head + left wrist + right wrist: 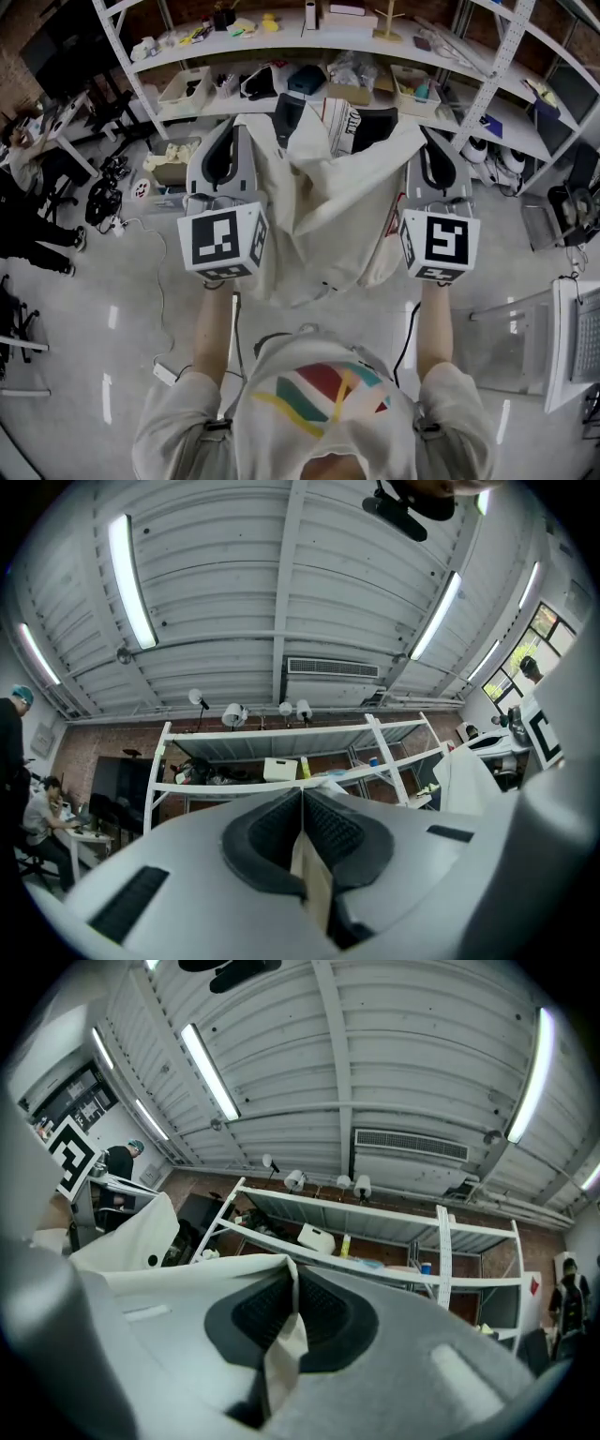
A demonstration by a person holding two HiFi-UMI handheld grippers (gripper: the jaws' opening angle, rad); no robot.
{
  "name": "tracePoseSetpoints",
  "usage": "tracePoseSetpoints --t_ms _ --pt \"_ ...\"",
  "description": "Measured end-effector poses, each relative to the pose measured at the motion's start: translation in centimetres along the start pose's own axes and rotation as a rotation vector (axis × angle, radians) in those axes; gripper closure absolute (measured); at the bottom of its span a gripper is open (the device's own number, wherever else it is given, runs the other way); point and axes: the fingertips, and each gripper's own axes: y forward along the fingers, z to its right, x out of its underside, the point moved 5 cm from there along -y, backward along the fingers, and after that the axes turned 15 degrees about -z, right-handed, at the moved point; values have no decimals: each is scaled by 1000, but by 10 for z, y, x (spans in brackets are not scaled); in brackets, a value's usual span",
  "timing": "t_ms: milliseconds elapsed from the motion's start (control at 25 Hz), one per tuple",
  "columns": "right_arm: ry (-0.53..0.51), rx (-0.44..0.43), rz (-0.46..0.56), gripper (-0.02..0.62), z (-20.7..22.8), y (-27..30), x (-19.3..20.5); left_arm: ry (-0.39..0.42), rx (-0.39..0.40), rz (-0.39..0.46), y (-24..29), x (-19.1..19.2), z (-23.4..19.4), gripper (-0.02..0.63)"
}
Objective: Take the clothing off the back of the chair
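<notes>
The clothing [319, 206], a pale cream garment, hangs spread out in front of the person, its top edge running side to side between the two claws and sagging in the middle. Over on the left, the left claw [234, 127] is clamped tight on one top corner; in the left gripper view a fold of cloth [314, 883] sits pinched between the closed dark pads [272, 832]. Across the middle, the body of the garment drops toward the floor, with dark shapes [288, 112] just behind its top edge that may be the chair back, though I can't tell whether cloth and chair touch. On the right, the right claw [424, 131] is closed on the other corner, a tuck of fabric [281, 1354] squeezed between its jaws. Both hands sit level and share the load evenly, so the pull looks like it should come straight back toward the person, away from the shelves [309, 56].
</notes>
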Motion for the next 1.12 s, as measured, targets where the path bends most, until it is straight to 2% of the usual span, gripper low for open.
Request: tracePoseSetpoints --t_ms 160,440,640,760,1120 --pt "45 -30 -119 586 -12 5 43 -7 6 -78 2 36 4 594" --pt "89 -59 -232 586 -36 3 106 -79 13 -189 3 89 12 593" --pt "141 -80 -308 586 -50 0 141 -72 7 -219 -1 118 28 592" --pt "158 -83 -346 586 -53 -3 158 -55 -3 -246 -4 135 31 592" --pt "183 -84 -420 586 -62 -7 187 -85 -6 -315 -7 169 33 594"
